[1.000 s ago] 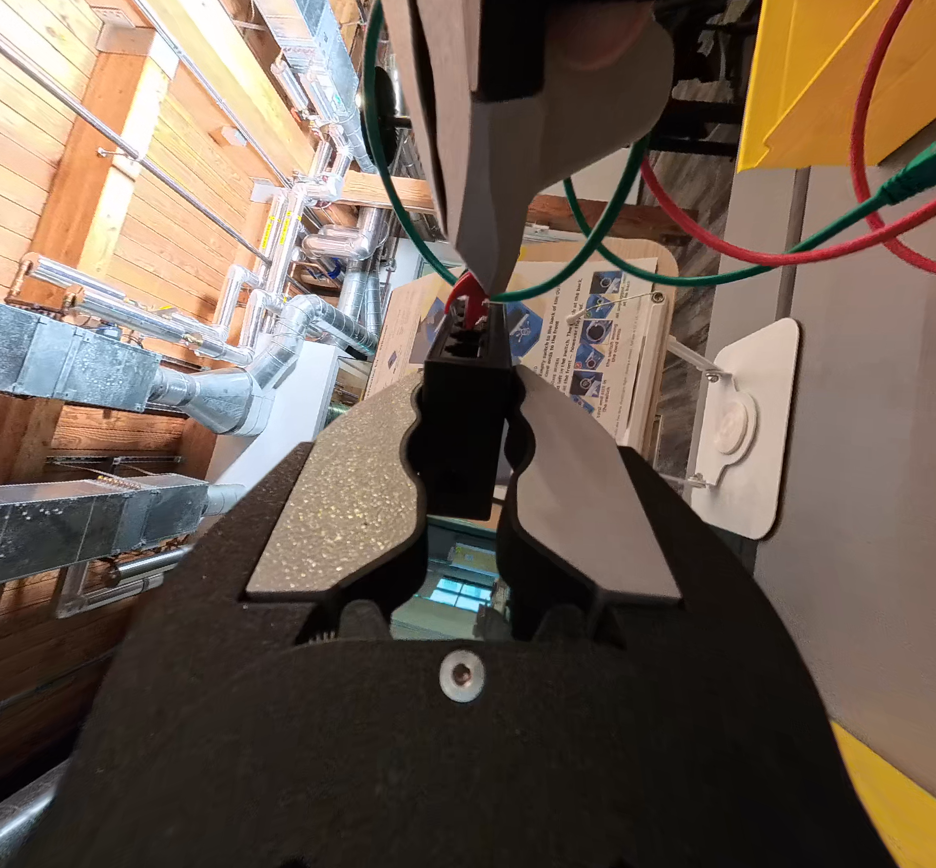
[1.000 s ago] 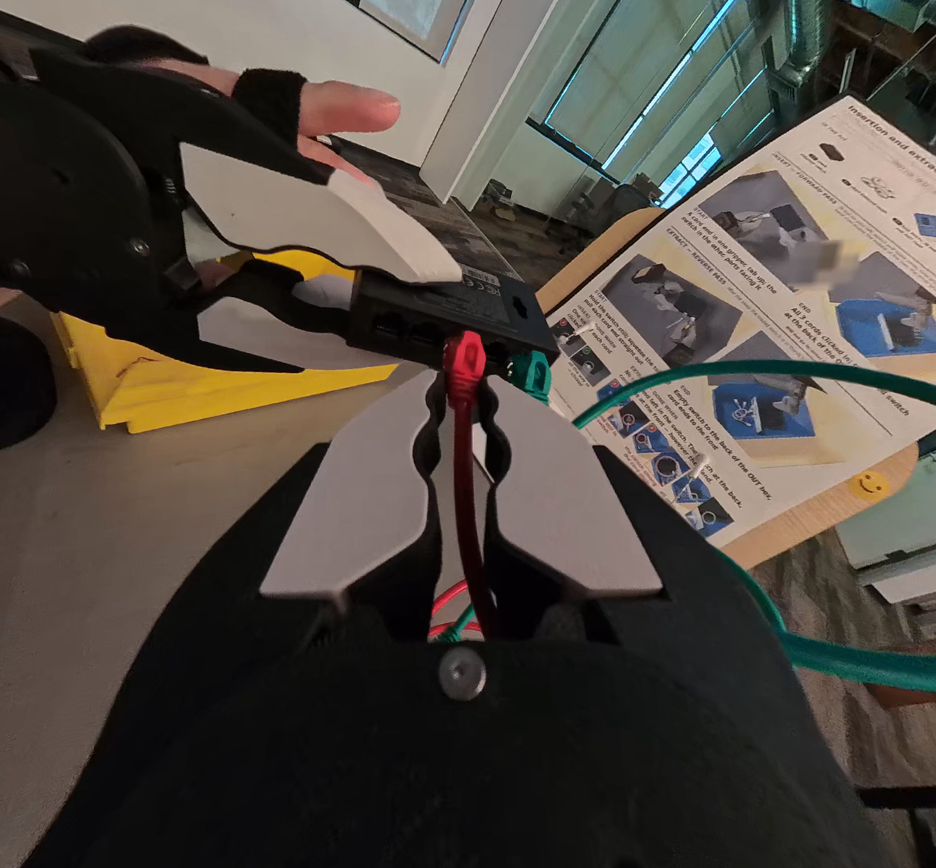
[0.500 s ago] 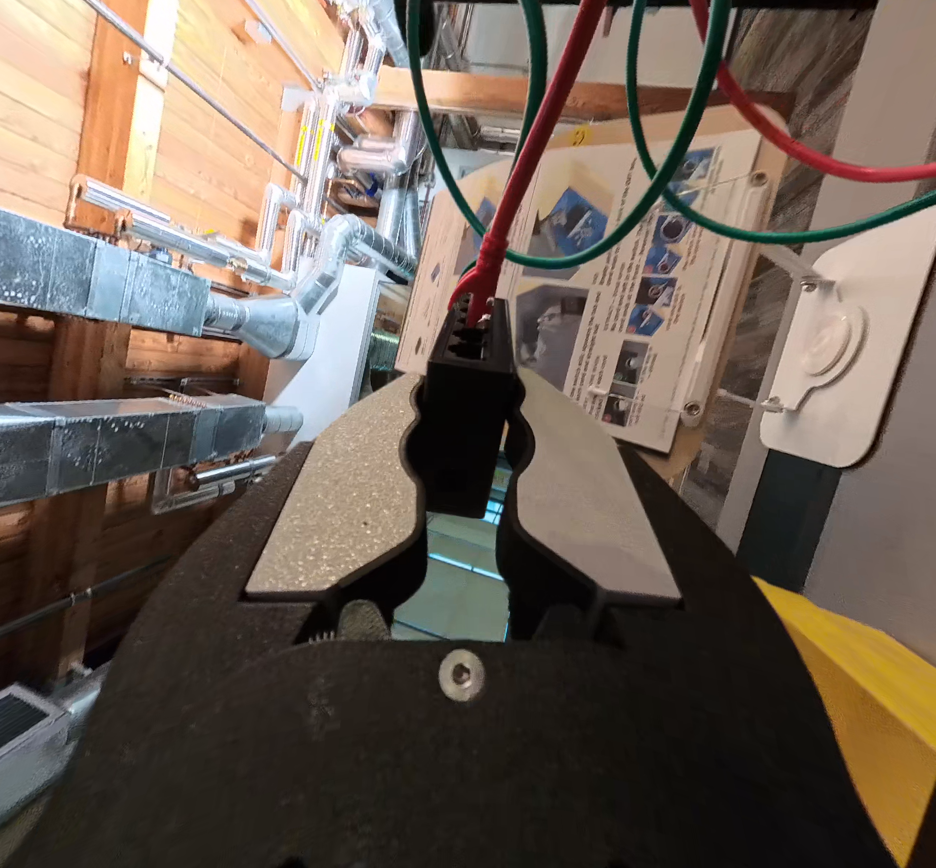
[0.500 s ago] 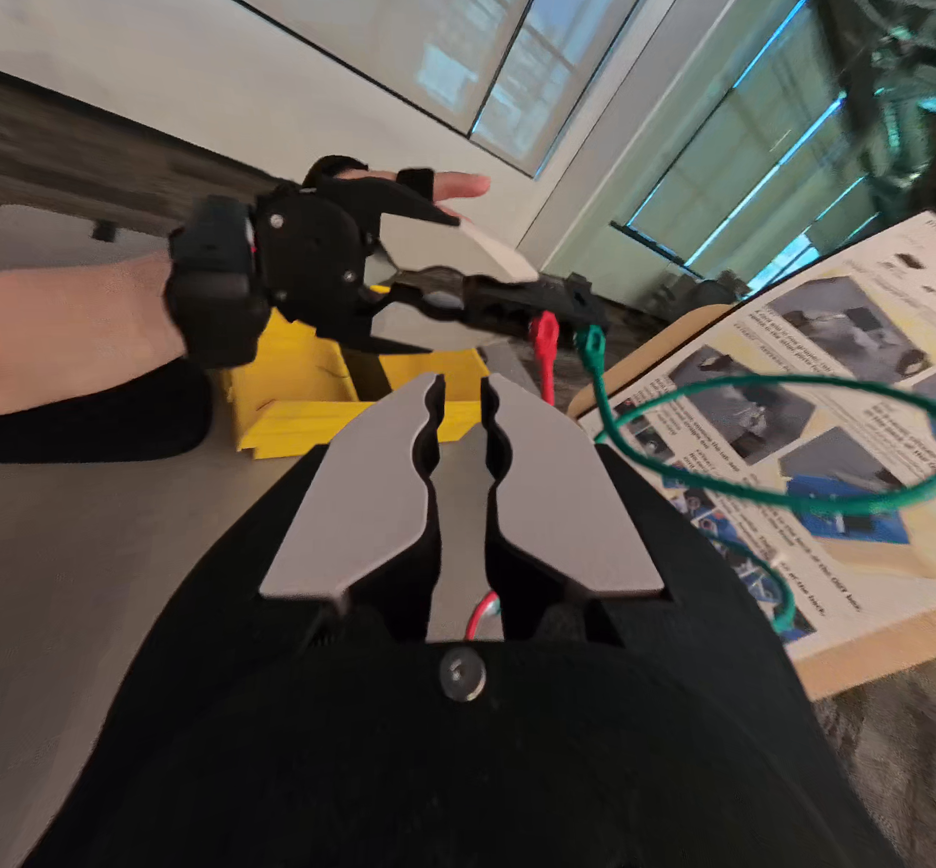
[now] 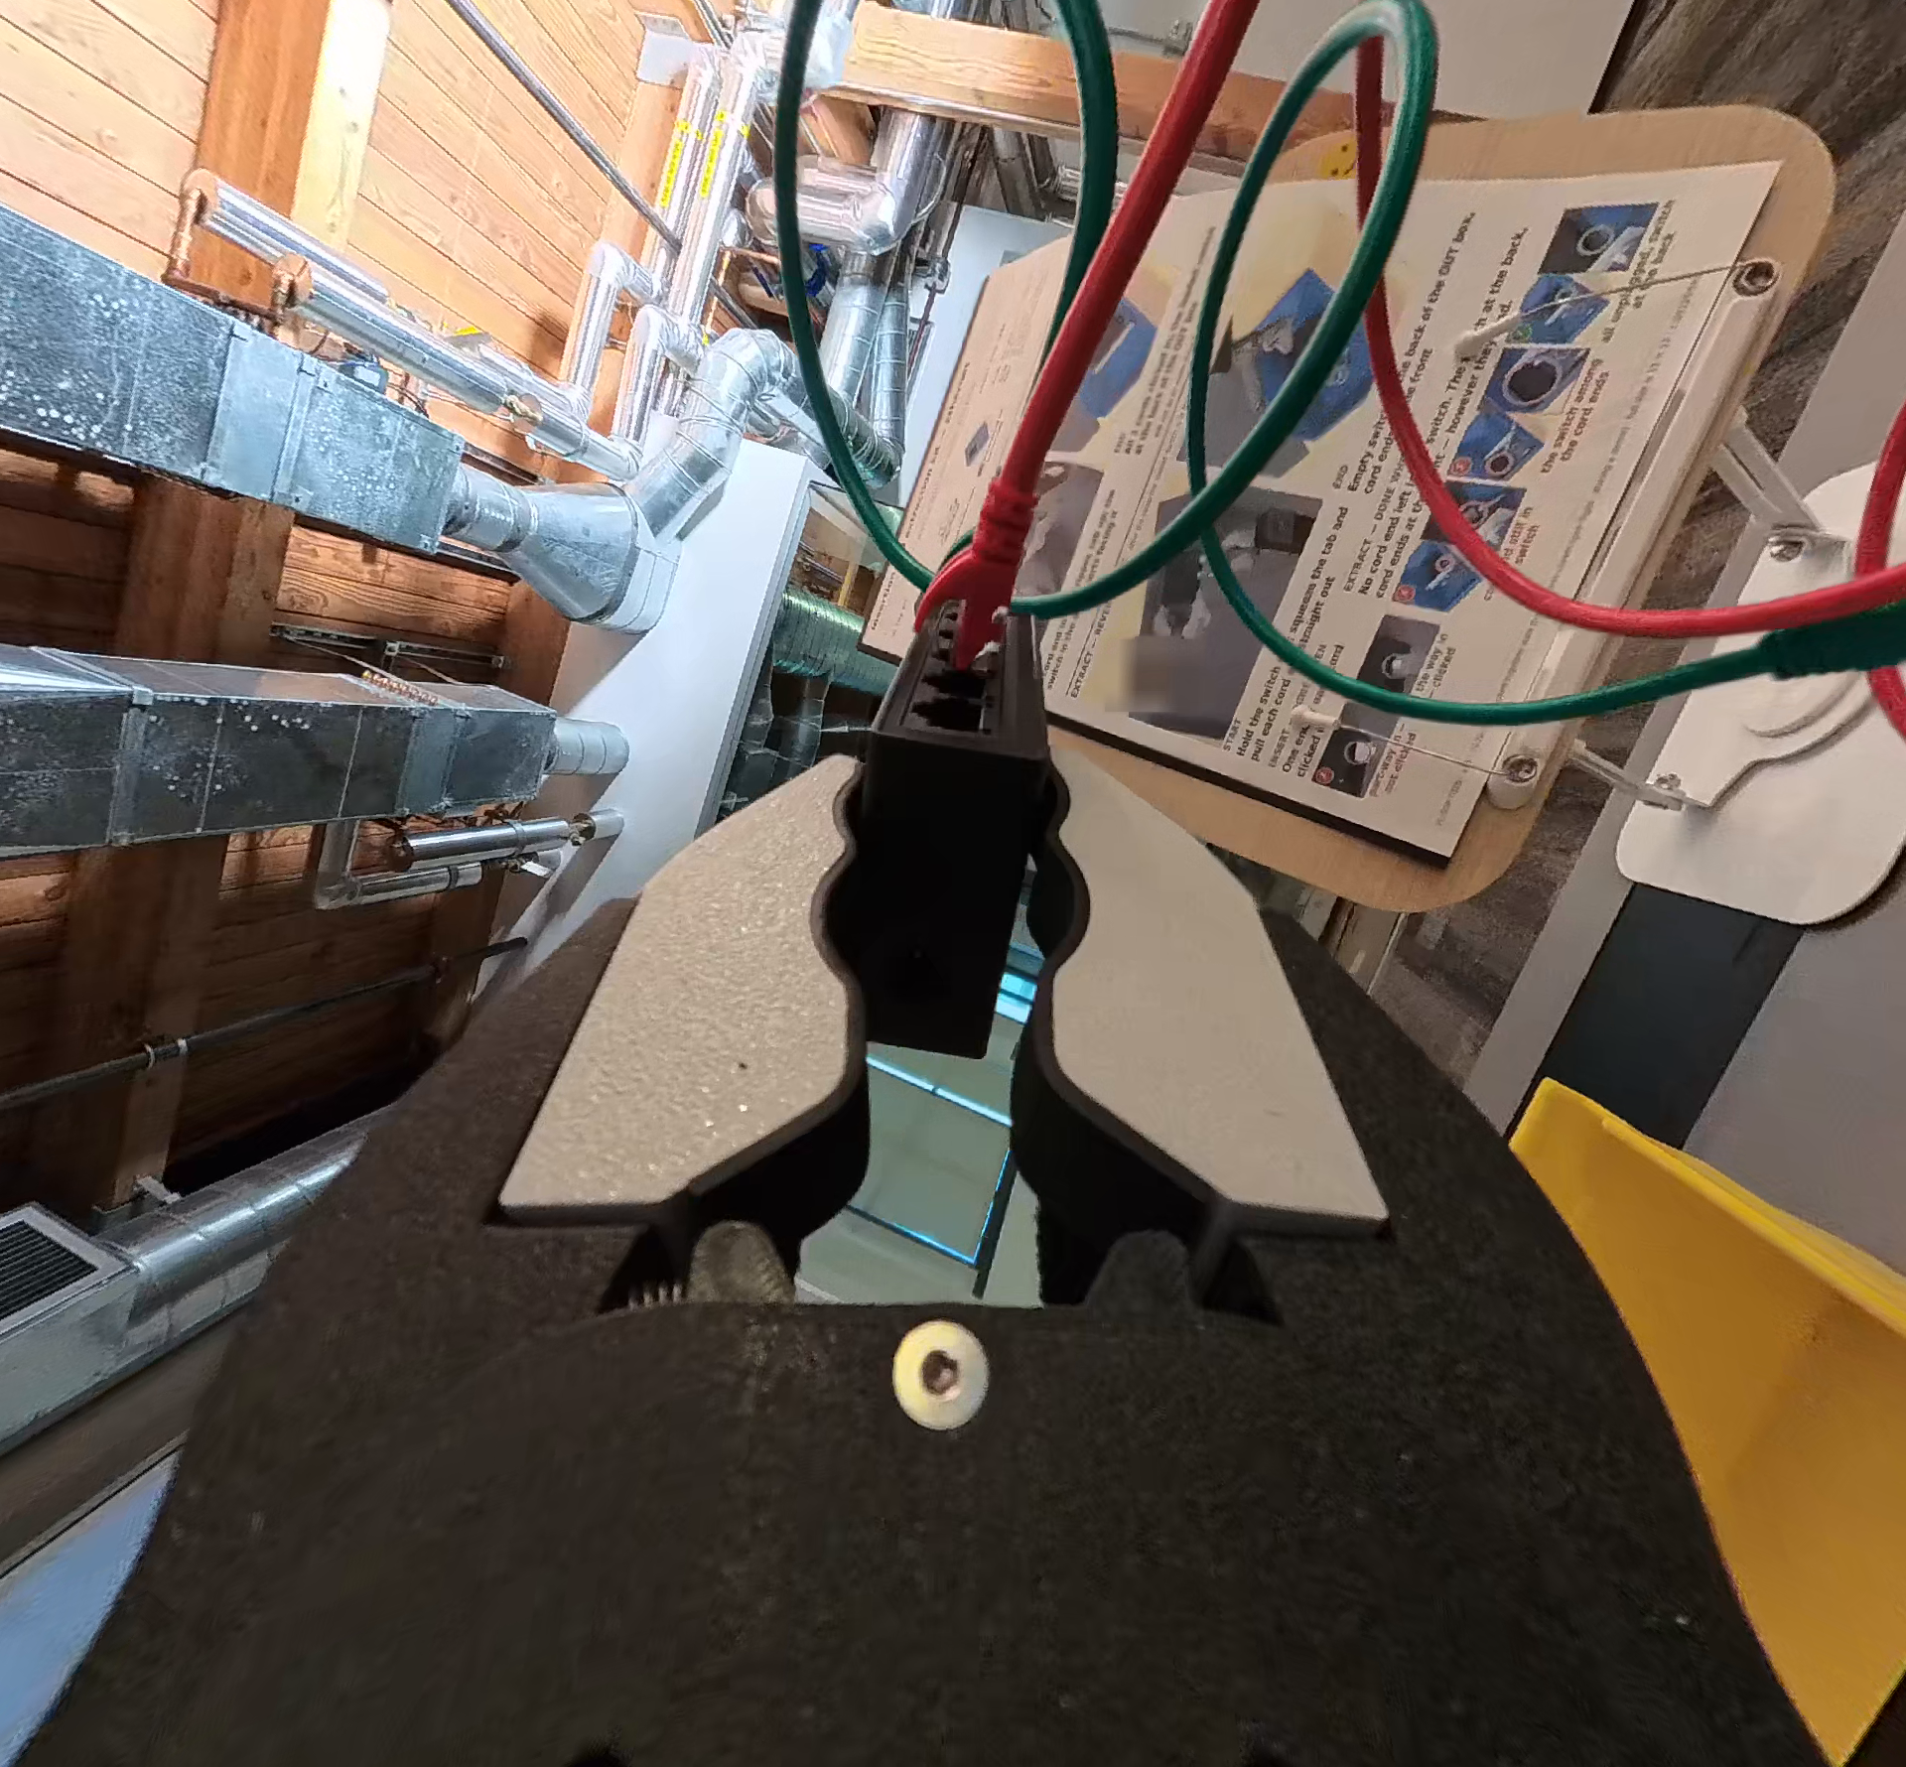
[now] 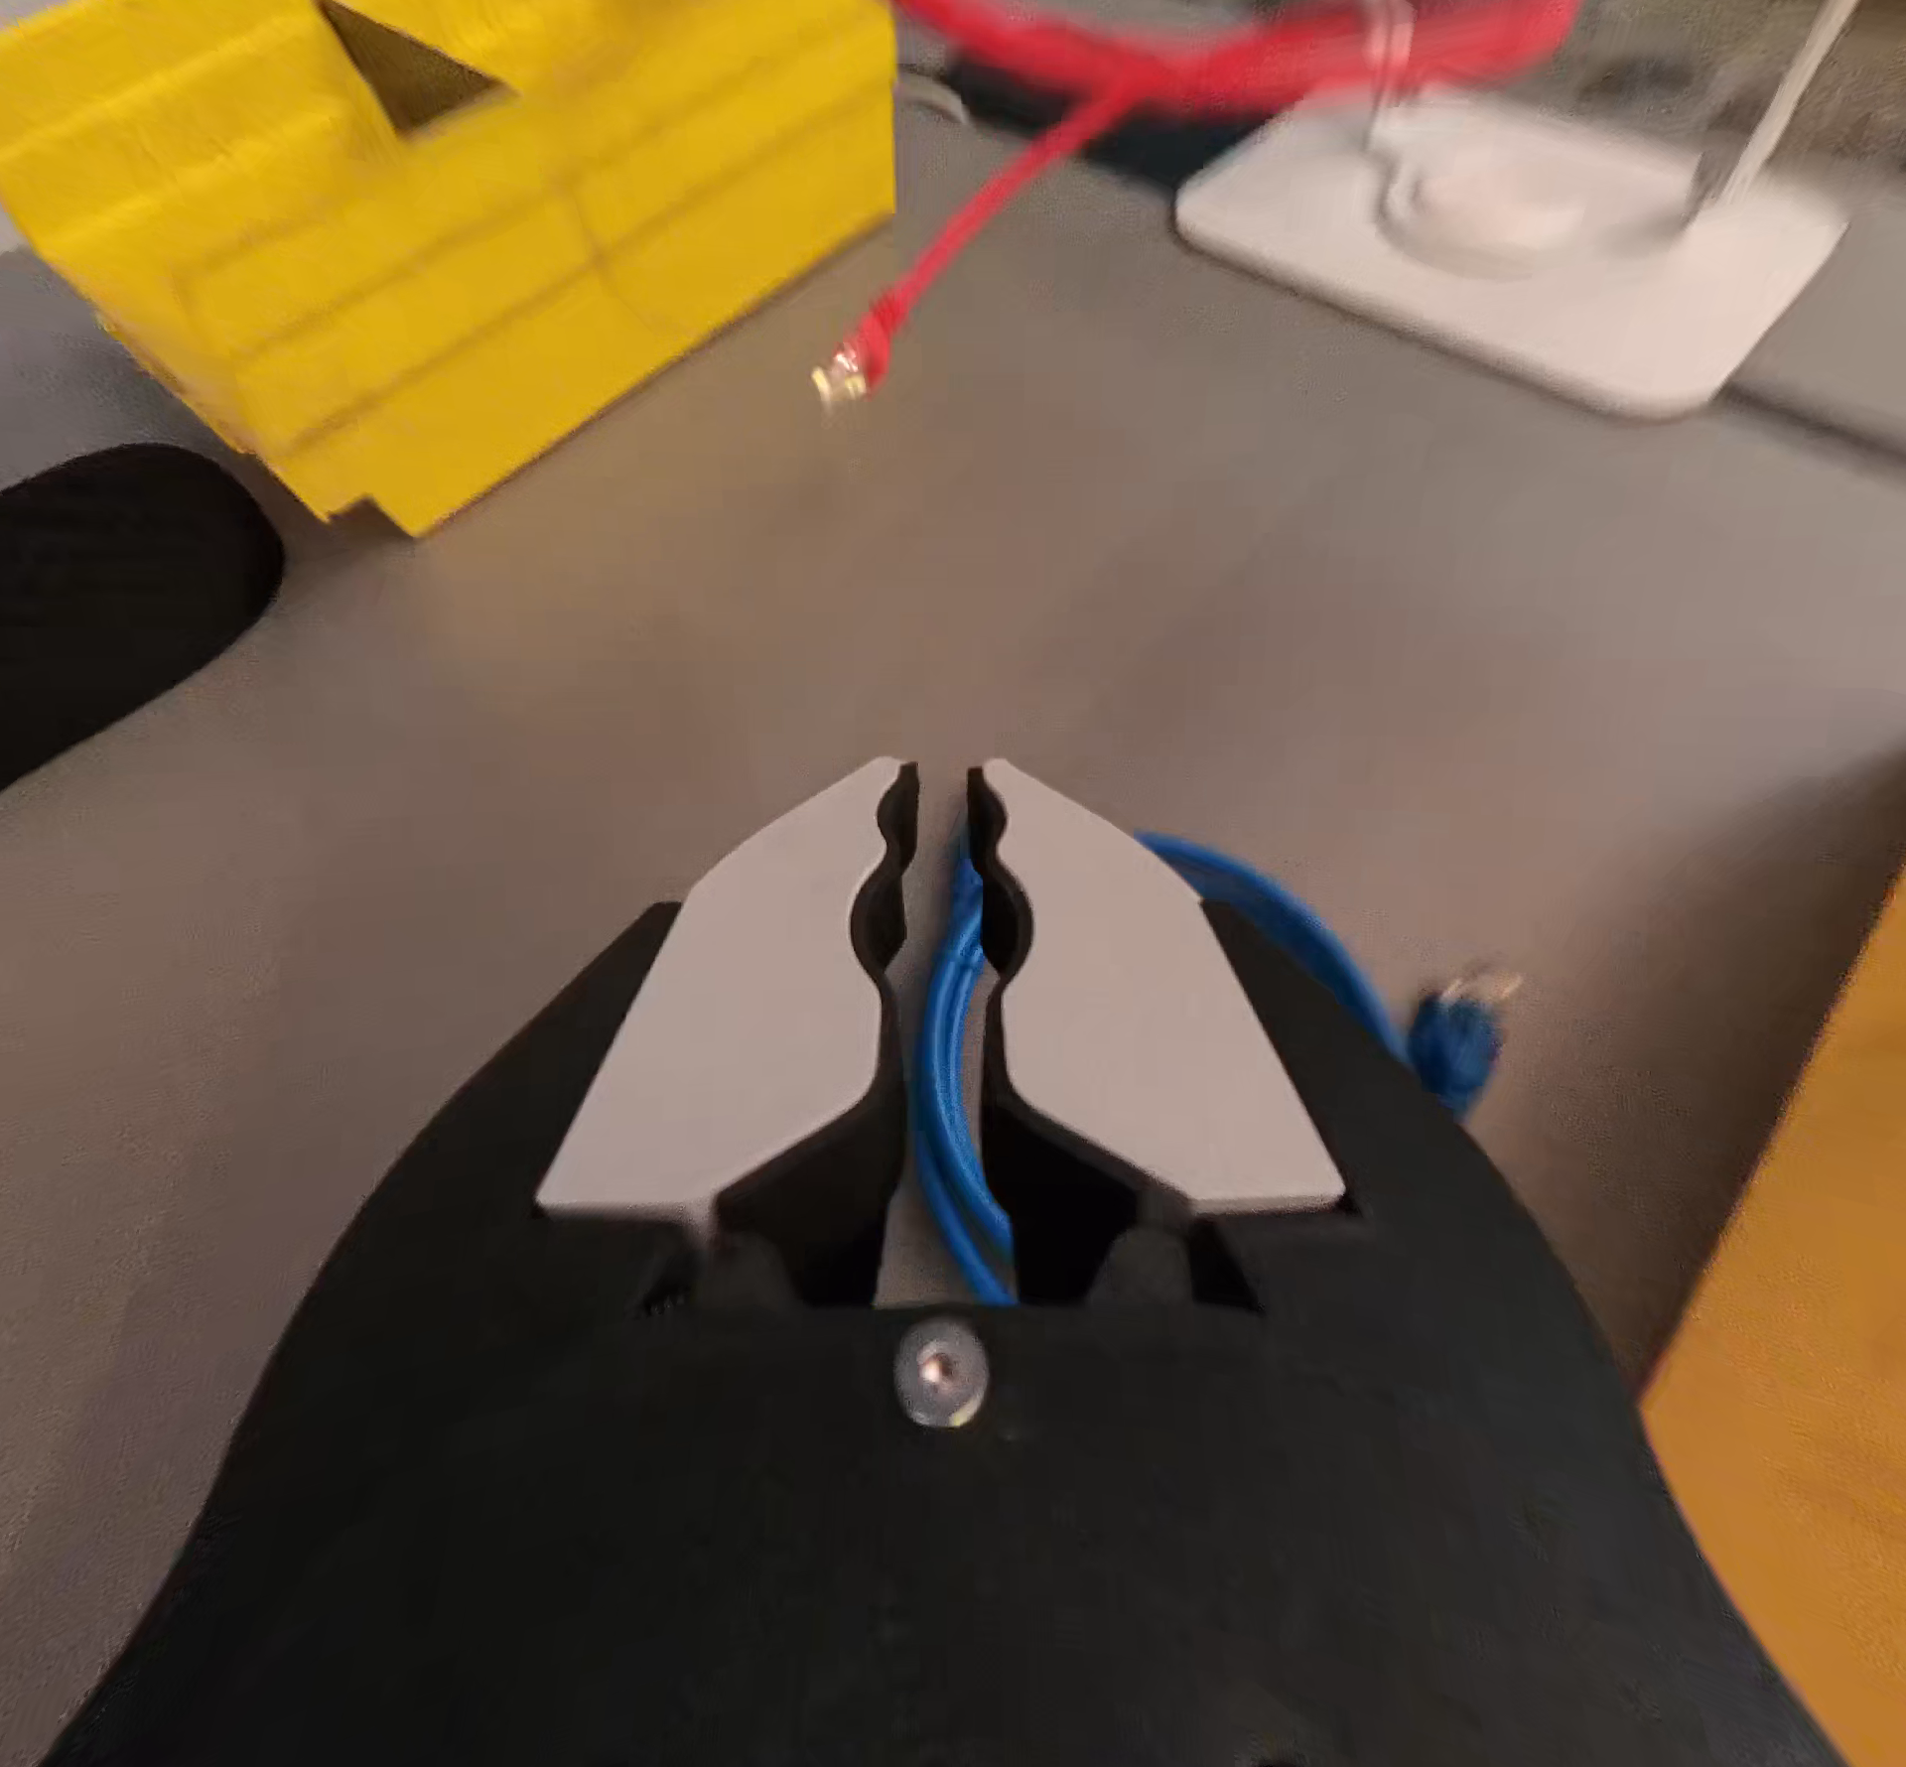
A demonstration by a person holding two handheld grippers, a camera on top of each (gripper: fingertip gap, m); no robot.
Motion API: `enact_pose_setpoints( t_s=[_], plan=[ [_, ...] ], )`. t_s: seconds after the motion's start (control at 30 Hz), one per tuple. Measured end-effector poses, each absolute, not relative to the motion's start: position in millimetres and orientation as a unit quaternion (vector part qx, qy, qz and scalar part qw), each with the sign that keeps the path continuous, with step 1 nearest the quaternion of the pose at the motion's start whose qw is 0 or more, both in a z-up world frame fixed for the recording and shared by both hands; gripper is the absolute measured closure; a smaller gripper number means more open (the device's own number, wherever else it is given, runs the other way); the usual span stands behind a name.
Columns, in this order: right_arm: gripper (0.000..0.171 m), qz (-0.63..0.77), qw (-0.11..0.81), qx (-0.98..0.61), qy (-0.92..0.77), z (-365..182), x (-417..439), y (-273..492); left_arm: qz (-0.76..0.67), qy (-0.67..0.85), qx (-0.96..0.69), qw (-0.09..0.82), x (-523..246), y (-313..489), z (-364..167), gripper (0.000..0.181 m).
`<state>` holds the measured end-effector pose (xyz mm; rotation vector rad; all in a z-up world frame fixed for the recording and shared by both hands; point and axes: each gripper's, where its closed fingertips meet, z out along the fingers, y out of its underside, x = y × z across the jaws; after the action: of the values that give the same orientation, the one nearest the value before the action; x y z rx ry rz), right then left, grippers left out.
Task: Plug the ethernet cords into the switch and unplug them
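Observation:
In the left wrist view my left gripper (image 5: 949, 779) is shut on the black switch (image 5: 954, 851) and holds it in the air, ports facing away. A red cord's plug (image 5: 980, 573) sits in a far port. A green cord (image 5: 1093, 201) loops down behind that plug, and its end is hidden. In the right wrist view my right gripper (image 6: 942, 779) hangs low over the grey table (image 6: 1135, 583), jaws almost together. A blue cord (image 6: 1269, 903) lies under it and shows through the slit, its plug (image 6: 1454, 1047) to the right. The red cord's free plug (image 6: 861, 356) hangs ahead.
A yellow bin (image 6: 464, 222) stands at the far left of the table and also shows in the left wrist view (image 5: 1753, 1357). A white stand base (image 6: 1496, 274) carries the instruction board (image 5: 1392, 480). A black sleeve (image 6: 113, 583) rests at the left. Some 30 cm of space lies between my two pairs of fingers.
My right gripper let go of the red cord at the switch, pulled away and swung down to the table over the blue cord. The left gripper kept hold of the switch.

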<state>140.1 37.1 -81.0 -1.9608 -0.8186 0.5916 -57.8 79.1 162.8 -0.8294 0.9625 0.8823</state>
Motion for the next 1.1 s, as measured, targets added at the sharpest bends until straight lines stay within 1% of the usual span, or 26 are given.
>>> enact_pose_setpoints(
  t_s=[0.07,0.13,0.2,0.27,0.33,0.47,0.6,0.73,0.87,1.0,1.1],
  plan=[
    [0.161,0.244,0.406,-0.826,-0.306,-111.1,139.6,37.3,0.395,0.435,-0.373,0.718,-56.5,78.0,163.3,0.153],
    [0.157,0.230,0.377,-0.850,-0.287,-129.3,143.0,39.8,0.392,0.437,-0.373,0.718,-55.2,76.5,163.5,0.153],
    [0.148,0.221,0.361,-0.865,-0.269,-137.8,146.1,42.1,0.388,0.438,-0.371,0.721,-53.8,74.4,164.9,0.153],
    [0.142,0.240,0.342,-0.872,-0.254,-142.3,143.0,40.4,0.384,0.439,-0.370,0.723,-52.2,72.8,165.8,0.153],
    [0.139,0.251,0.321,-0.879,-0.248,-149.9,139.9,39.2,0.382,0.441,-0.368,0.724,-50.6,72.1,165.6,0.153],
    [0.146,0.212,0.337,-0.876,-0.271,-153.0,138.9,47.5,0.379,0.445,-0.368,0.723,-47.4,72.6,164.0,0.153],
    [0.144,0.168,0.349,-0.874,-0.292,-155.9,136.0,49.3,0.379,0.448,-0.370,0.720,-46.5,73.8,162.6,0.153],
    [0.140,0.173,0.349,-0.881,-0.270,-155.3,133.6,53.1,0.381,0.449,-0.372,0.717,-46.3,74.3,161.7,0.153],
    [0.152,0.147,0.355,-0.877,-0.289,-157.2,133.4,55.9,0.382,0.452,-0.368,0.717,-43.7,74.5,160.6,0.153],
    [0.155,0.160,0.361,-0.861,-0.319,-155.8,131.9,52.8,0.378,0.455,-0.366,0.719,-40.6,74.3,159.4,0.153],
    [0.156,0.165,0.397,-0.840,-0.332,-142.6,130.1,46.0,0.375,0.459,-0.370,0.716,-40.4,76.4,156.4,0.153]
  ],
)
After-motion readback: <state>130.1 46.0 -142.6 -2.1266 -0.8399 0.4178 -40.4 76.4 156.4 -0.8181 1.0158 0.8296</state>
